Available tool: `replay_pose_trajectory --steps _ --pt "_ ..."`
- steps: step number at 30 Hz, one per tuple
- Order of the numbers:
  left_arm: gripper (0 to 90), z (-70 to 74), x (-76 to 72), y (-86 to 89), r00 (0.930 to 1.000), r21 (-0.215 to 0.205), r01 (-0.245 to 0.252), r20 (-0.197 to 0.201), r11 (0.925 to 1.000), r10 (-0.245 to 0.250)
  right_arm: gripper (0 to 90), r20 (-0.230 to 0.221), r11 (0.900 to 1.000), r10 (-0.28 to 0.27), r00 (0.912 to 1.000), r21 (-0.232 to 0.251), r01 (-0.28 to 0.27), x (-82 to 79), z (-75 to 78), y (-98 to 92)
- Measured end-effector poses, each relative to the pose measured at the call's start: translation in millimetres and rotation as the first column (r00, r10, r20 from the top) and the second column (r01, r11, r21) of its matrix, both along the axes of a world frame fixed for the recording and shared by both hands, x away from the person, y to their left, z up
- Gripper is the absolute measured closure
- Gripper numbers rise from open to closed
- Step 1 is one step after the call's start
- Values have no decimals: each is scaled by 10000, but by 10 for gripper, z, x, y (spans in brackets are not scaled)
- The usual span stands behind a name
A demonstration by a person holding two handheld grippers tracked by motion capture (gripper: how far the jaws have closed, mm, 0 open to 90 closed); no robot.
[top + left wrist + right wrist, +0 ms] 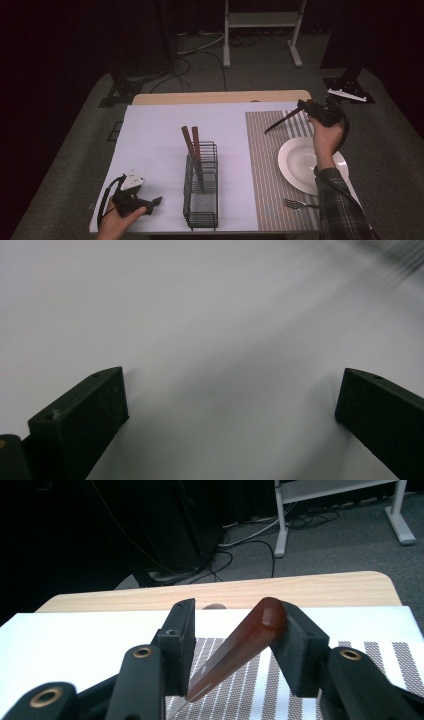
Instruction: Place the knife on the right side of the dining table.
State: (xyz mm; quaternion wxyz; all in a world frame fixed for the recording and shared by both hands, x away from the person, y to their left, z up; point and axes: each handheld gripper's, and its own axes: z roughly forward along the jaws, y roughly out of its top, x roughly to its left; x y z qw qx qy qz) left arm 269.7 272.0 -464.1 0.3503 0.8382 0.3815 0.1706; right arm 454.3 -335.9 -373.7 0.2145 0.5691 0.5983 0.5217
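A knife [240, 647] with a glossy reddish-brown wooden handle sits slantwise between the jaws of the right gripper [232, 630], handle end up against one jaw. In the high view it hangs above the striped placemat [265, 165], blade pointing down and left, beyond the white plate [295, 165].

two wooden-handled utensils [194, 150] in one wire caddy [201, 200], one plate [300, 162], one fork [300, 203].

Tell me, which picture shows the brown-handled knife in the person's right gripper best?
The right gripper view: the knife fills it, its reddish-brown handle slanting between the jaws. The high view shows the knife as a small dark sliver above the striped placemat.
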Motion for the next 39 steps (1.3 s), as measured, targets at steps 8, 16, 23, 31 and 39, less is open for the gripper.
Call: replay_pose_trajectory --steps 8,16,23,31,39 --pt "0 0 0 0 10000 -2 -3 -2 10000 3 513 -209 9999 -155 9997 -41 154 -4 -68 -91" --pt "0 0 0 0 10000 -3 -2 -5 10000 2 466 -501 9997 -248 9984 -22 248 1 -140 -164" --pt "0 0 0 0 10000 3 1 -7 10000 -1 426 -886 9993 -376 9954 22 380 -4 -231 -225" --pt "0 0 0 0 10000 -2 -3 -3 10000 3 381 -1299 9988 -477 9904 -8 480 -1 -339 -281" --pt "0 0 0 0 10000 2 0 0 10000 0 334 -1754 9981 -589 9827 -279 549 8 -418 -302"
